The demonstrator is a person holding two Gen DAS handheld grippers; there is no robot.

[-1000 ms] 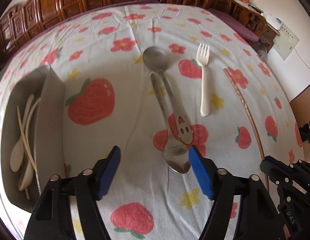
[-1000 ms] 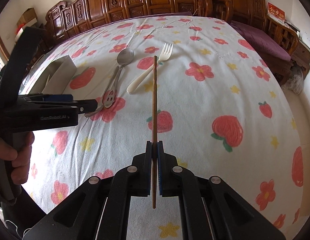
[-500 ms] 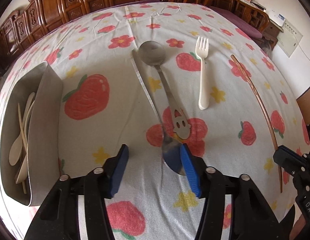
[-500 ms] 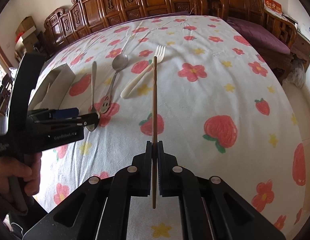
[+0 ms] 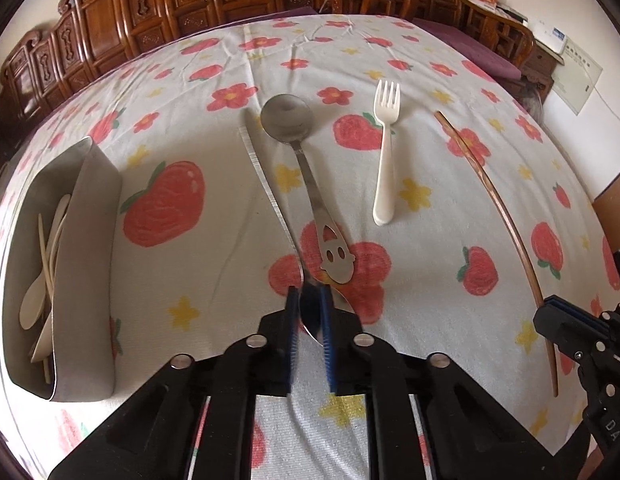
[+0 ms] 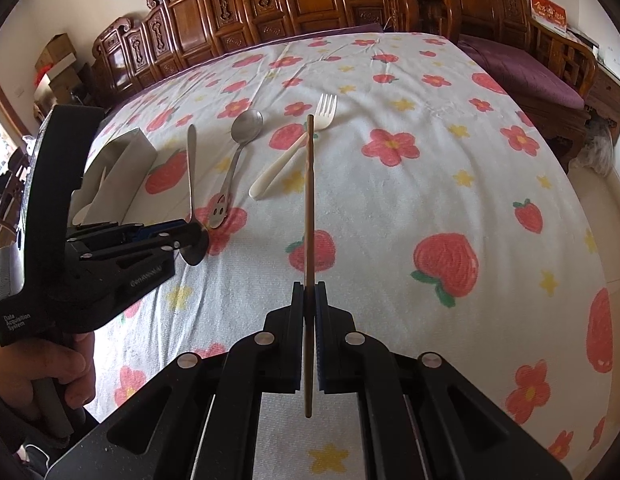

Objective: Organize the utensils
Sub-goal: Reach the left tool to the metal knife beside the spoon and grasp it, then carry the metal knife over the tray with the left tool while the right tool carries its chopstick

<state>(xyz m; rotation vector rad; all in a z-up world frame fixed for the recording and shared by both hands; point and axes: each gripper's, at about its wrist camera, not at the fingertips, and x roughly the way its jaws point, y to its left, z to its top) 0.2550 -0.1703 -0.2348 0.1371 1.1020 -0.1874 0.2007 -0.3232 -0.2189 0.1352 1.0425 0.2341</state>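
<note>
My left gripper [image 5: 309, 300] is shut on the bowl end of a steel spoon [image 5: 266, 176] and holds it above the cloth, handle pointing away; it also shows in the right wrist view [image 6: 191, 168]. My right gripper [image 6: 309, 296] is shut on a wooden chopstick [image 6: 309, 200], which also shows in the left wrist view [image 5: 498, 208]. A second steel spoon [image 5: 306, 168] with a cartoon-face handle and a cream plastic fork [image 5: 385, 152] lie on the cloth. A grey utensil box [image 5: 86, 264] at the left holds cream spoons and chopsticks.
The table wears a white cloth [image 5: 198, 152] printed with strawberries and flowers. Carved wooden chairs [image 6: 270, 12] line its far edge. A purple-cushioned bench [image 6: 522, 72] stands at the right. The left hand-held gripper [image 6: 122, 264] sits at the left of the right wrist view.
My left gripper closed on the near steel spoon's bowl and lifted it off the other spoon, swinging its handle left. My right gripper still holds the chopstick.
</note>
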